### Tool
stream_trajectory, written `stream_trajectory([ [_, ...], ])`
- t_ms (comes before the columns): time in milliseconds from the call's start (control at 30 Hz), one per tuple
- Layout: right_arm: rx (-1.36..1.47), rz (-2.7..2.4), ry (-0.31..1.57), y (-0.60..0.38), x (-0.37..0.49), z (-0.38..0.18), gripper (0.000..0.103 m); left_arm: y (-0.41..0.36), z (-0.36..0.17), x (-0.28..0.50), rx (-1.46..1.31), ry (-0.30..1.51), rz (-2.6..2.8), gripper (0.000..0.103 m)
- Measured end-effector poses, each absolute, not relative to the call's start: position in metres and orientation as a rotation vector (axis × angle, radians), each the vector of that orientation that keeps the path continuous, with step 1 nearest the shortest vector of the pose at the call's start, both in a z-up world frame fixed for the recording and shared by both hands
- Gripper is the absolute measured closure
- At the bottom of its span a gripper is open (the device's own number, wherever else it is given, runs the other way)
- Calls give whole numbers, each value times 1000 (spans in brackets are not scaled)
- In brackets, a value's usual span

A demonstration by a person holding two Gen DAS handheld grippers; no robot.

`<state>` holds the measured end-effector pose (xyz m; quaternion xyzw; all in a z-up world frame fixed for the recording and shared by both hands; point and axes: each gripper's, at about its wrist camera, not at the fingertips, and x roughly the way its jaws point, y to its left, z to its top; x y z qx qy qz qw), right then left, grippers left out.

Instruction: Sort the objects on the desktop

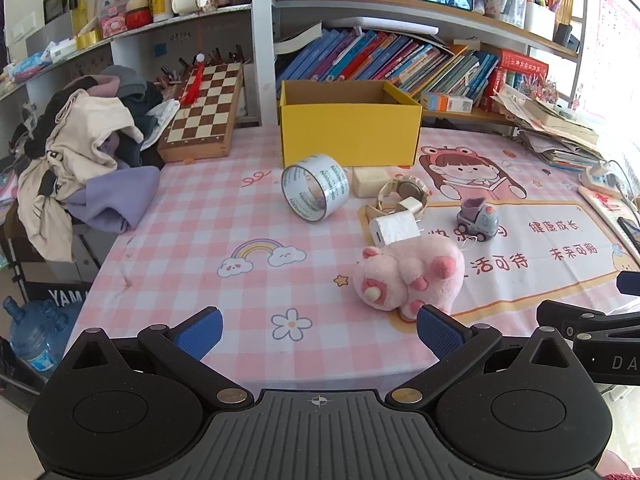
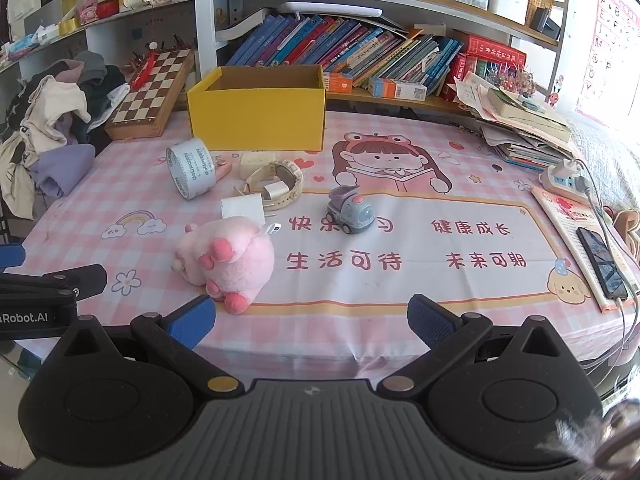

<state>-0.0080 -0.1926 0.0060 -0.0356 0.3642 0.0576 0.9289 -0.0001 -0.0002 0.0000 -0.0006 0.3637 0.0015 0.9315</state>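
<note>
While yellow box [image 1: 350, 136] at far tabletop looks empty, sorting not begun: pink plush [image 1: 408, 278], tape roll [image 1: 316, 188], chargers, watch, toy car [image 2: 350, 210] loose nearby. Left gripper [image 1: 318, 334], right gripper [image 2: 310, 322]: fingers spread wide, holding nothing.

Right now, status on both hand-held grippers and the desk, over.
Left hand-held gripper open, empty; right hand-held gripper open, empty. Yellow box looks empty. Pink plush toy nearest, nothing blocking it.

"快乐", "健康成长" on tablecloth [image 2: 400, 288]; "Robot.AI" on left tool [image 2: 28, 316]
</note>
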Motion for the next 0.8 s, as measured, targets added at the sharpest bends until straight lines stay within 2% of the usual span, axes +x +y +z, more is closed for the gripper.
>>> stream_trajectory([
  [800,-68,129,743,-193,-12,4,0,1,1,-5,2,753,15,0],
])
